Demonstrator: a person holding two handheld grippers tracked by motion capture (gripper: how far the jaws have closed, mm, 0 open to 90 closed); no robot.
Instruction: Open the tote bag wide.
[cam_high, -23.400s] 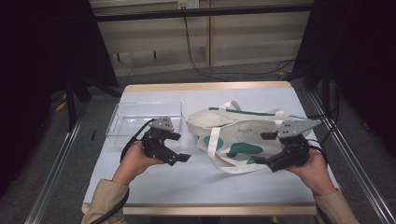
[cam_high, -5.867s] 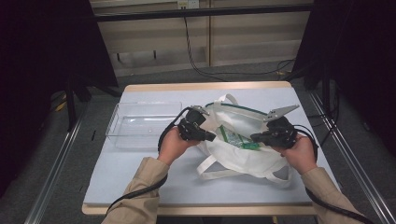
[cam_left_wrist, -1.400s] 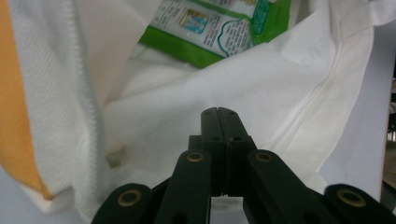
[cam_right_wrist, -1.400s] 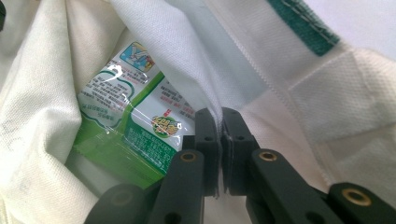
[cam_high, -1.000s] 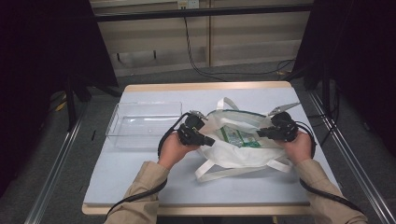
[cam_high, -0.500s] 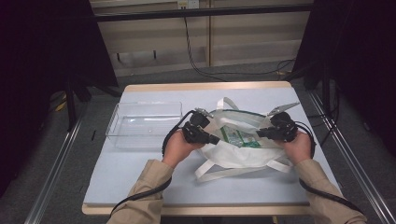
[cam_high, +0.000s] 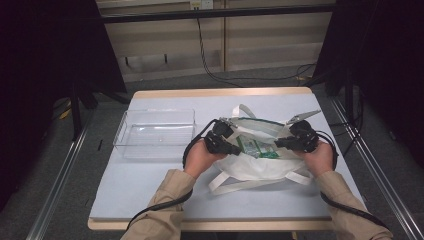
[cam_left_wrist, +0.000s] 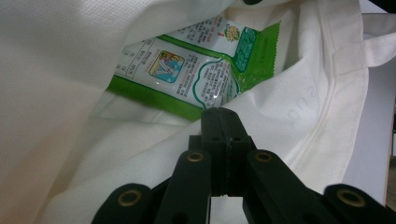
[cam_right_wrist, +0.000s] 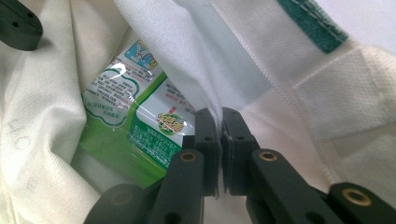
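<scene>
A white tote bag (cam_high: 260, 167) with teal trim lies on the table, its mouth held apart. Inside lies a green snack packet (cam_high: 255, 147), printed side up. My left gripper (cam_high: 239, 150) is at the bag's left rim, jaws pressed together; in its own view the tips (cam_left_wrist: 219, 112) rest over the bag's fabric (cam_left_wrist: 56, 70) just below the packet (cam_left_wrist: 187, 70), and I see nothing between them. My right gripper (cam_high: 277, 143) is at the right rim. Its jaws (cam_right_wrist: 219, 114) pinch the bag's white edge (cam_right_wrist: 187, 46), with the packet (cam_right_wrist: 126, 116) just beyond.
A clear plastic tray (cam_high: 122, 135) stands left of the bag on the pale blue table top (cam_high: 150, 185). The bag's loose handles trail toward the near edge. Cables run from both grippers along the person's sleeves. Metal rails flank the table.
My left gripper has shifted a little to the right, toward the bag's mouth. The right gripper and the bag's right rim have stayed put.
</scene>
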